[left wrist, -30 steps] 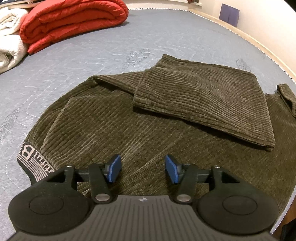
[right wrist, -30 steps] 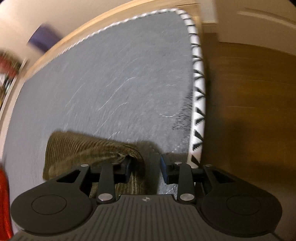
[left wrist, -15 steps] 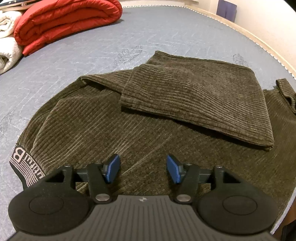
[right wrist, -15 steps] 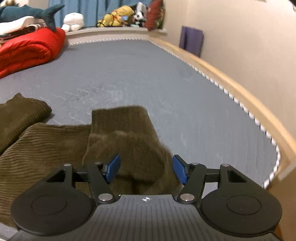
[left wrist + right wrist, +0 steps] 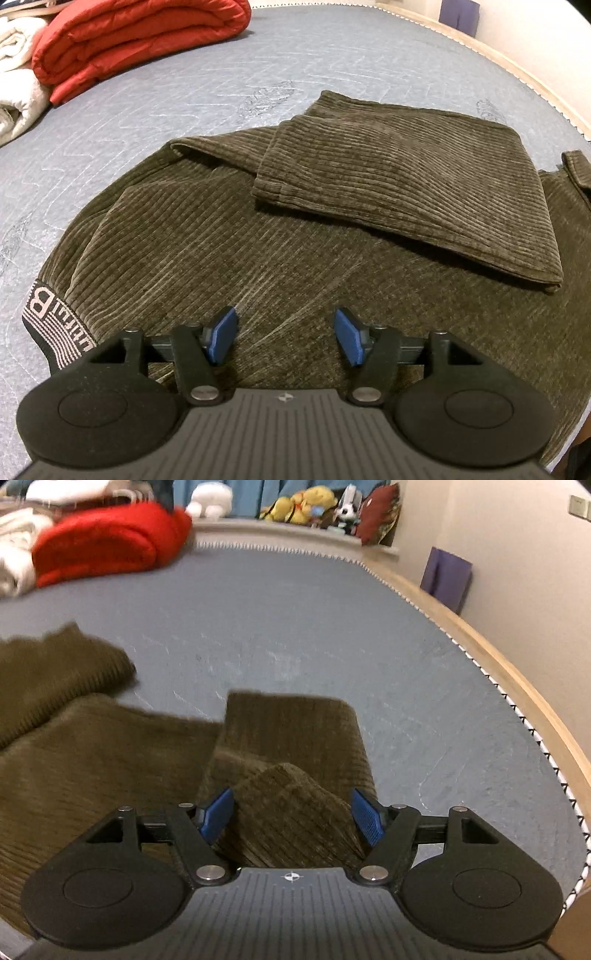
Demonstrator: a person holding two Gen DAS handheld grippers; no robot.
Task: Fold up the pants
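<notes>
Olive-brown corduroy pants (image 5: 258, 236) lie partly folded on a grey quilted mattress (image 5: 207, 77), one leg doubled back, further folds remaining, as left gripper (image 5: 284, 338) and right gripper (image 5: 291, 819) jaws spread wider, pinching nothing.

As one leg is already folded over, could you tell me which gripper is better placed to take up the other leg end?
Probably the right gripper: a raised fold of the pants sits between its opening jaws, though the pads are not yet pressing it. The left gripper has only flat cloth beneath its opening jaws, near the waistband.
</notes>
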